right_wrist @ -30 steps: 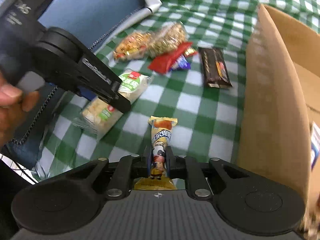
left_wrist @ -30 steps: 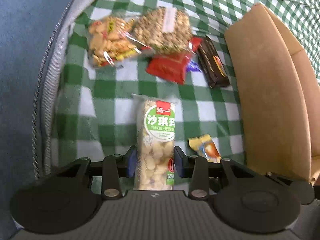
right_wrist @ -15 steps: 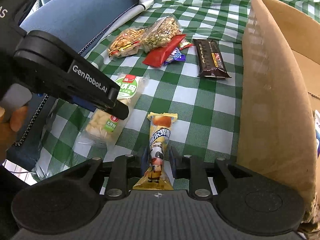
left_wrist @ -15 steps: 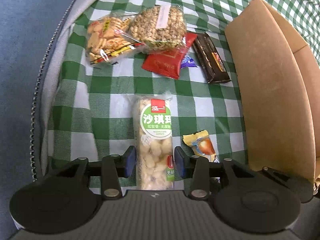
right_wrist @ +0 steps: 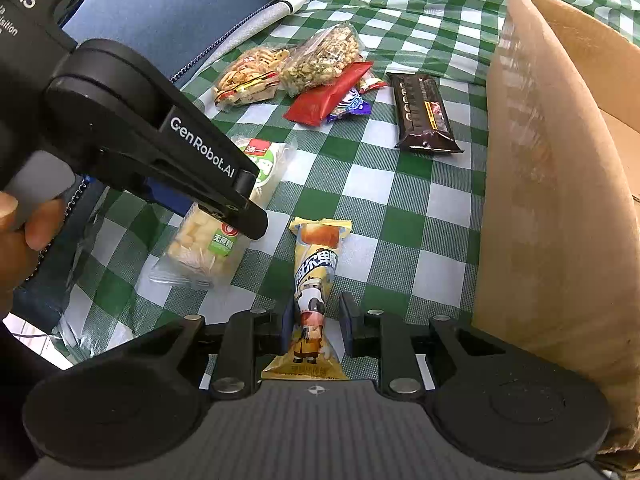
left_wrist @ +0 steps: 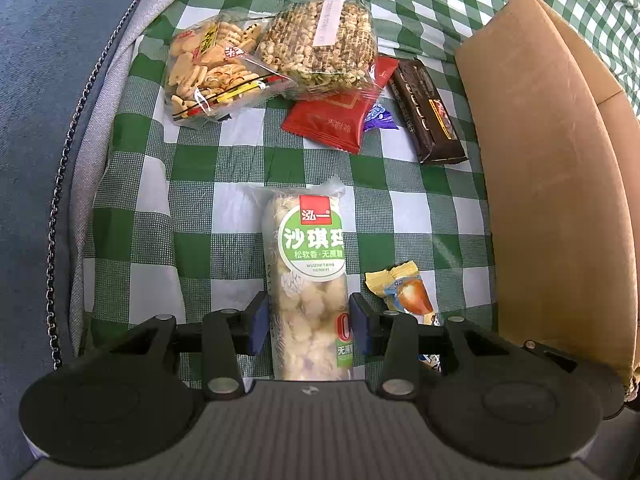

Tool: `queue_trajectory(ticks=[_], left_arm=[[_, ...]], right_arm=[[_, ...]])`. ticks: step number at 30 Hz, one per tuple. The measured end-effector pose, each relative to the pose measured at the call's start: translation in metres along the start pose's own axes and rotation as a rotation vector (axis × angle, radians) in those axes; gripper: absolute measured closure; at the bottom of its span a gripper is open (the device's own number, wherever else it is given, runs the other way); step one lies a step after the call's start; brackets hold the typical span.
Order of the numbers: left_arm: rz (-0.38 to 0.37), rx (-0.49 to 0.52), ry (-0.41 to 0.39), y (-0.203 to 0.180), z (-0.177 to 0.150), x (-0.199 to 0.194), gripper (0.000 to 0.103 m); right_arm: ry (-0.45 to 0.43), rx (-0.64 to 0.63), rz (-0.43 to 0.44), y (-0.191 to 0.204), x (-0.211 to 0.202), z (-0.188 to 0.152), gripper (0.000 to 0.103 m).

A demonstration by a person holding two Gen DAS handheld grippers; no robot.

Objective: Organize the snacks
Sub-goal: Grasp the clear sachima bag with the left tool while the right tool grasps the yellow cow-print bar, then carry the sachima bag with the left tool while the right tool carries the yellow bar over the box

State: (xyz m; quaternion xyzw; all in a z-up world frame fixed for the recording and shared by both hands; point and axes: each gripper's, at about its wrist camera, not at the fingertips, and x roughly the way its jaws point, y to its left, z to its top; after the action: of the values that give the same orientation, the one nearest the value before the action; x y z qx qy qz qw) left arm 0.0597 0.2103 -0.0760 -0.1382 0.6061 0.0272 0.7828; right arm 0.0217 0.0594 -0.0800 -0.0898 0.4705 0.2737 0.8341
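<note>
A long clear pack of pale puffed cake with a green label [left_wrist: 310, 264] lies flat on the green checked cloth. My left gripper [left_wrist: 308, 318] straddles its near end, open, with the pads close beside the wrapper and not squeezing it. In the right wrist view the same pack [right_wrist: 216, 240] lies under the left gripper [right_wrist: 240, 208]. A slim yellow snack pack with a cow picture [right_wrist: 316, 276] lies on the cloth between my right gripper's [right_wrist: 316, 320] jaws, which are open with a gap on each side. Its tip [left_wrist: 404, 292] shows in the left wrist view.
Farther back lie a cracker bag [left_wrist: 212, 72], a grain cake bag [left_wrist: 320, 48], a red packet [left_wrist: 336, 116], a purple candy [left_wrist: 378, 118] and a dark chocolate bar [left_wrist: 428, 116]. A cardboard box [left_wrist: 552, 184] stands at the right. Blue upholstery [left_wrist: 48, 80] borders the left. A hand [right_wrist: 24, 236] holds the left gripper.
My right gripper's jaws have parted from the yellow pack they were shut on. The left jaws have widened slightly around the cake pack. Both hands stayed almost in place.
</note>
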Motion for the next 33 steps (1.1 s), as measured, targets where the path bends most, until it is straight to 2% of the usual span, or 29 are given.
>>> queue_trajectory(ticks=[4,9,18,26,30,33], left_arm=[[0.0,0.001,-0.001,0.0,0.0,0.0,0.057],[0.002,0.009,-0.002,0.0,0.0,0.001,0.057],[0.0,0.007,-0.028,0.001,0.0,-0.003,0.062],[-0.076,-0.082,-0.211,0.01,-0.006,-0.044,0.063],[-0.1,-0.117,-0.335,0.01,-0.012,-0.07,0.063],[-0.078,-0.136,-0.429,0.006,-0.015,-0.088,0.063]], right_arm=[[-0.002,-0.001,-0.001,0.0,-0.001,0.0,0.079],[-0.004,-0.006,-0.003,0.0,-0.002,0.0,0.087],[-0.049,-0.008,0.001,0.002,-0.011,0.001,0.089],[-0.16,-0.009,-0.008,0.003,-0.038,0.005,0.089],[-0.226,0.013,0.003,-0.002,-0.06,0.008,0.089],[-0.284,0.041,0.003,-0.008,-0.08,0.013,0.089]])
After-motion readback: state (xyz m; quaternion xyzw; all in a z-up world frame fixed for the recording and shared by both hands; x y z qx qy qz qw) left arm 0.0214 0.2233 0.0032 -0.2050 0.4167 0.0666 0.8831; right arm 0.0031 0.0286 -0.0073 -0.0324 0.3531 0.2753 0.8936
